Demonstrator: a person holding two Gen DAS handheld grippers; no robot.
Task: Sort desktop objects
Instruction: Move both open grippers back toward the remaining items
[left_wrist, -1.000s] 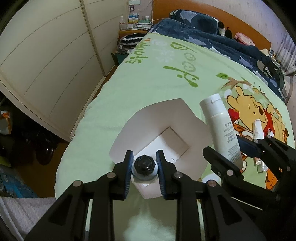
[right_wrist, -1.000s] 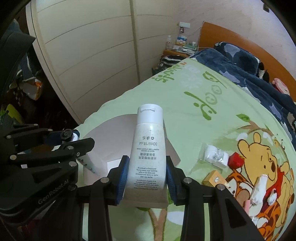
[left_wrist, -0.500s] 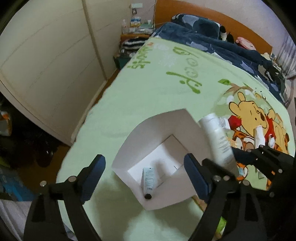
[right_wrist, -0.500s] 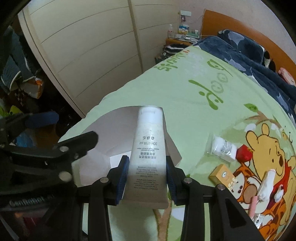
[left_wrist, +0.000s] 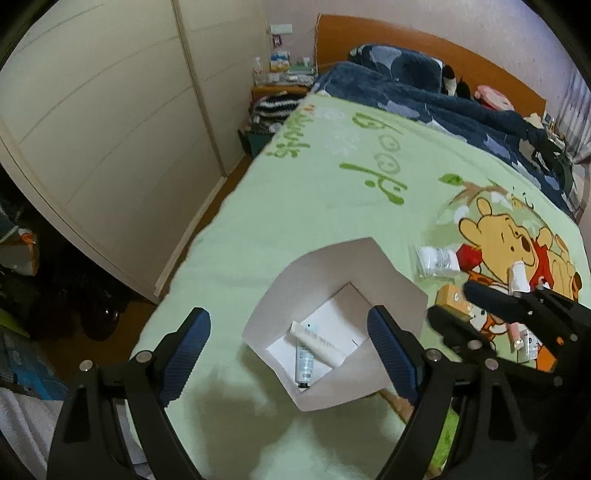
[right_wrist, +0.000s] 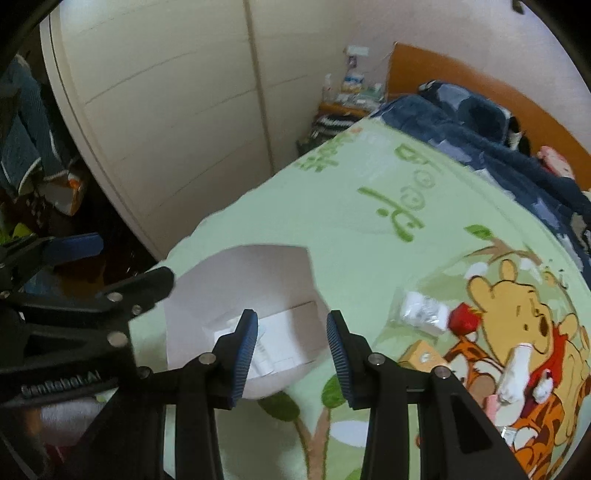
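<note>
Two tubes lie crossed inside the white box (left_wrist: 388, 288) on the green bed blanket (left_wrist: 314, 192) ahead of my left gripper (left_wrist: 291, 354), jaws spread wide and empty. My right gripper (right_wrist: 291, 354) also hangs parted, with the larger white tube (left_wrist: 317, 343) touching the slimmer tube (left_wrist: 304, 363).

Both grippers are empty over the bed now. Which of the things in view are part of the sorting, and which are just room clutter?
Part of the job:
white box
two tubes inside it
clear packet
red item
orange carton
small white tube

Just lying about:
dark blue duvet
bedside shelf bottles
wardrobe doors
</note>
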